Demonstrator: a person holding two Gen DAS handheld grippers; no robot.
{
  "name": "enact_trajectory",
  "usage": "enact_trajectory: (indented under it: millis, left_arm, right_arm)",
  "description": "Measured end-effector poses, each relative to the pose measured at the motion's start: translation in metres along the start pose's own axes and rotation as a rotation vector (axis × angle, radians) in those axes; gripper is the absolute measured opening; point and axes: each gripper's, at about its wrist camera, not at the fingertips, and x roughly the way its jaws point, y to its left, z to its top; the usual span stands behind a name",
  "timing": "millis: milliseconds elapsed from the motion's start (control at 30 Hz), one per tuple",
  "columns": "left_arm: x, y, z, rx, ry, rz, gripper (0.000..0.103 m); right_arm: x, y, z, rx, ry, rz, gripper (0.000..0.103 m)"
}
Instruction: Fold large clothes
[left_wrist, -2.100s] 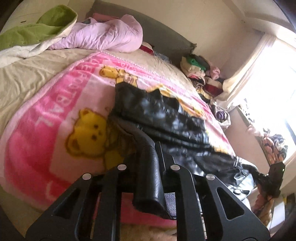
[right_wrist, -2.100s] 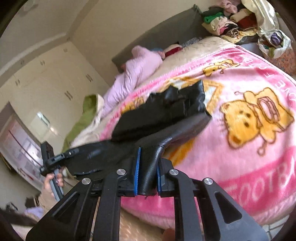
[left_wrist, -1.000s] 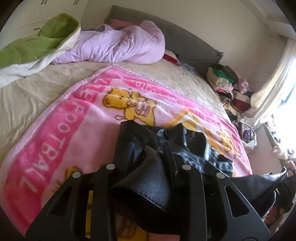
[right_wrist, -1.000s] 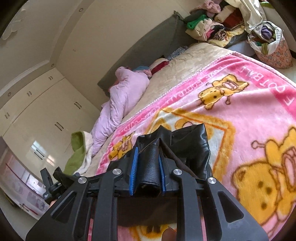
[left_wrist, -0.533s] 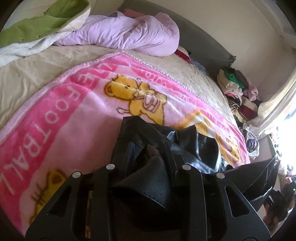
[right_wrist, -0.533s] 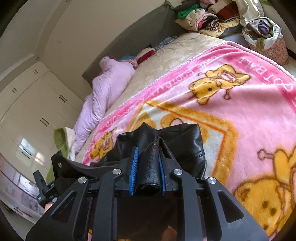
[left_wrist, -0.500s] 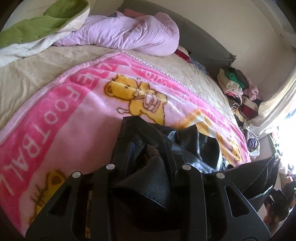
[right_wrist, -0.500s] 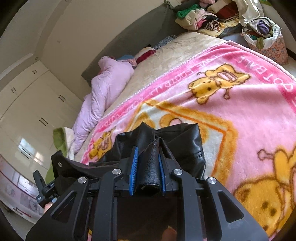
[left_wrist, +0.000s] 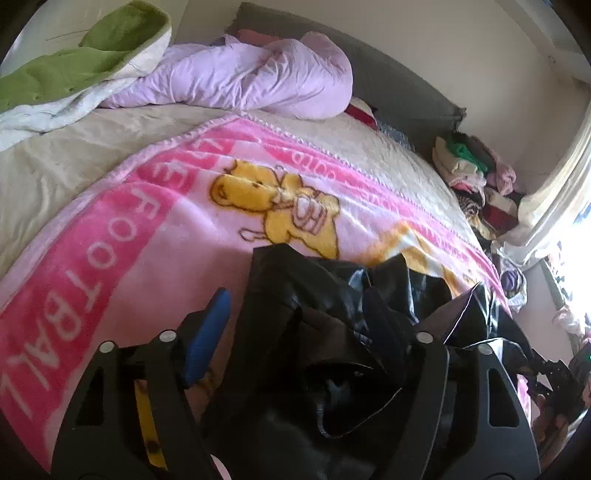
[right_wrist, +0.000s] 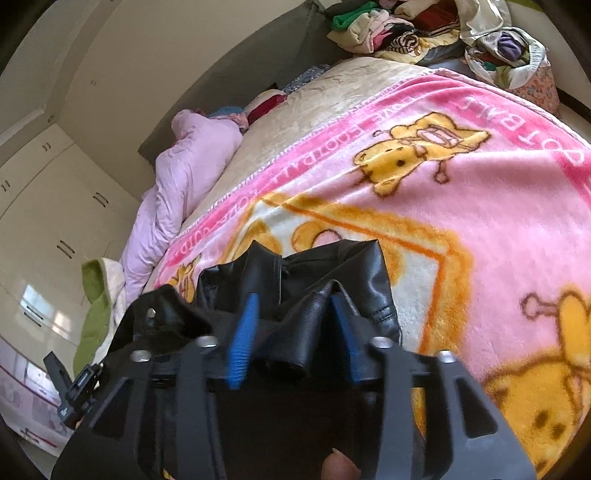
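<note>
Both sets of jaws are opening around the black leather garment (left_wrist: 332, 314), no longer pinching it. Let the fold settle on the pink bear-print blanket (left_wrist: 122, 258) before you back the left gripper (left_wrist: 317, 332) and right gripper (right_wrist: 291, 328) straight out.

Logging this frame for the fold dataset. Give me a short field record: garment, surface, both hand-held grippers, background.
garment: black leather jacket, bunched, lying on the blanket
surface: pink bear-print blanket on a bed
left hand-held gripper: jaws opening, jacket fabric between them, pads off it
right hand-held gripper: jaws opening, jacket fold between the blue pads
background: lilac duvet, clothes pile
</note>
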Motion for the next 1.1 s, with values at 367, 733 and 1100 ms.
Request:
enact_trajectory:
  millis: [367, 733, 1100]
  left_arm:
    - [-0.034, 0.045, 0.007, -0.162, -0.192, 0.064, 0.077]
    - [0.037, -0.013, -0.018, 0.244, 0.065, 0.123, 0.041]
    - [-0.025, -0.003, 0.021, 0.094, -0.2, 0.039, 0.0]
  right_arm:
    - [0.001, 0.01, -0.005, -0.217, -0.068, -0.105, 0.078]
    - [0.052, 0.014, -0.009, -0.426, 0.016, -0.258, 0.069]
    - [0.002, 0.013, 0.017, -0.298, -0.163, -0.099, 0.013]
